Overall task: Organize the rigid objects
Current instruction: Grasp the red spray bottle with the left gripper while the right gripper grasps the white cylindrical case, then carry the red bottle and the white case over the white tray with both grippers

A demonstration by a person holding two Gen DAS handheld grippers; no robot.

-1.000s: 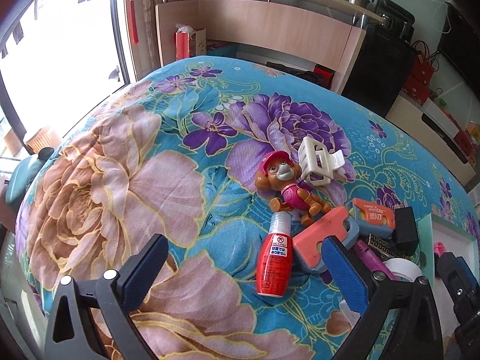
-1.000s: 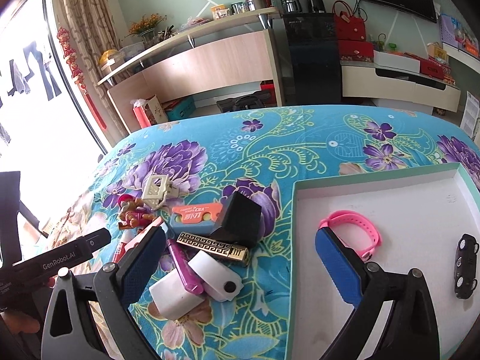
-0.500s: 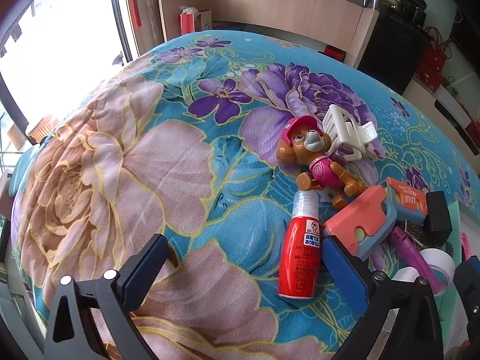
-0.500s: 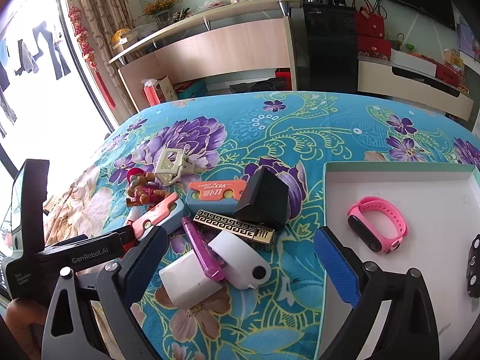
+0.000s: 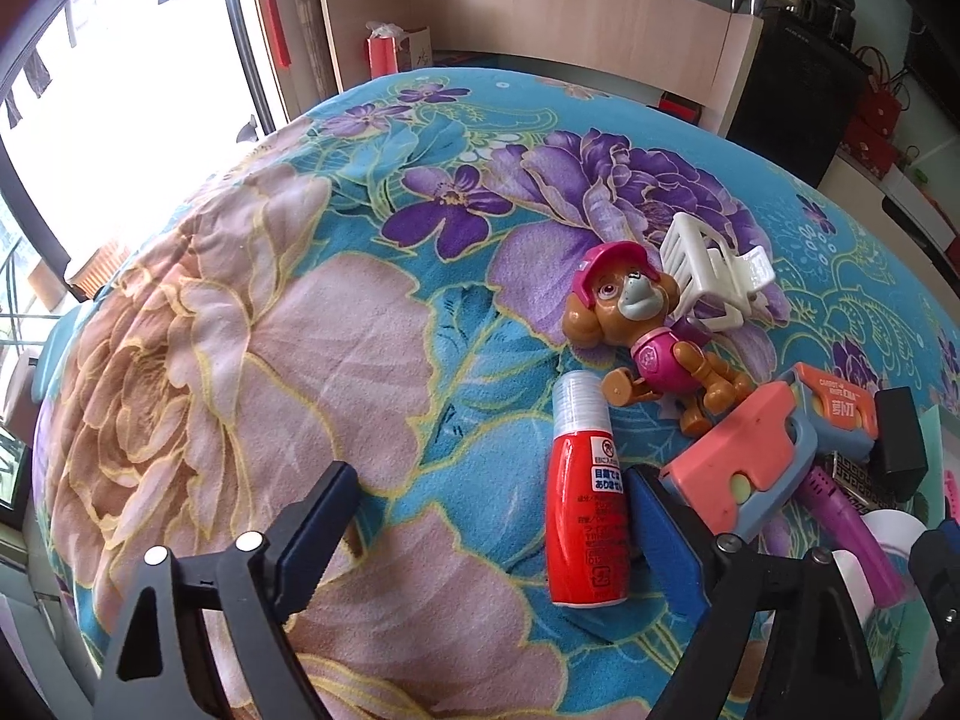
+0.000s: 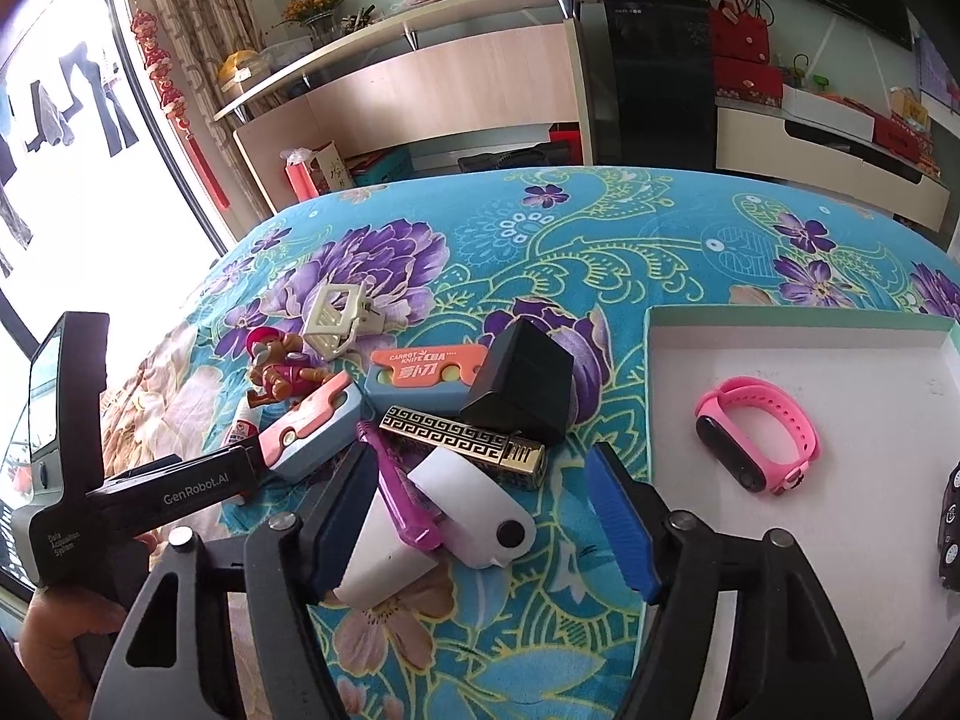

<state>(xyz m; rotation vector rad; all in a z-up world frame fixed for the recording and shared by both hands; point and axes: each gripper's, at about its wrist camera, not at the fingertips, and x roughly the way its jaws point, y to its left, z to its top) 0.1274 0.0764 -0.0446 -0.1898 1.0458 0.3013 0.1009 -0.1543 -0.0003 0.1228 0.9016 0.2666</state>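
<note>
1. We are seeing the tray [image 6: 804,348], right of the right gripper [image 6: 480,516], only from the right wrist.
2. The red bottle [image 5: 585,498] is lying cap-away between the closing, empty left gripper [image 5: 489,534] jaws; the right gripper's are closing around white blocks [image 6: 474,504], not yet pressing.

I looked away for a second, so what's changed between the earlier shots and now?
Both grippers moved in on the pile, jaws closing. The left gripper brackets the red plastic bottle; the right gripper brackets the white rounded pieces and purple stick. Nothing gripped; the pink wristband stayed put.
</note>
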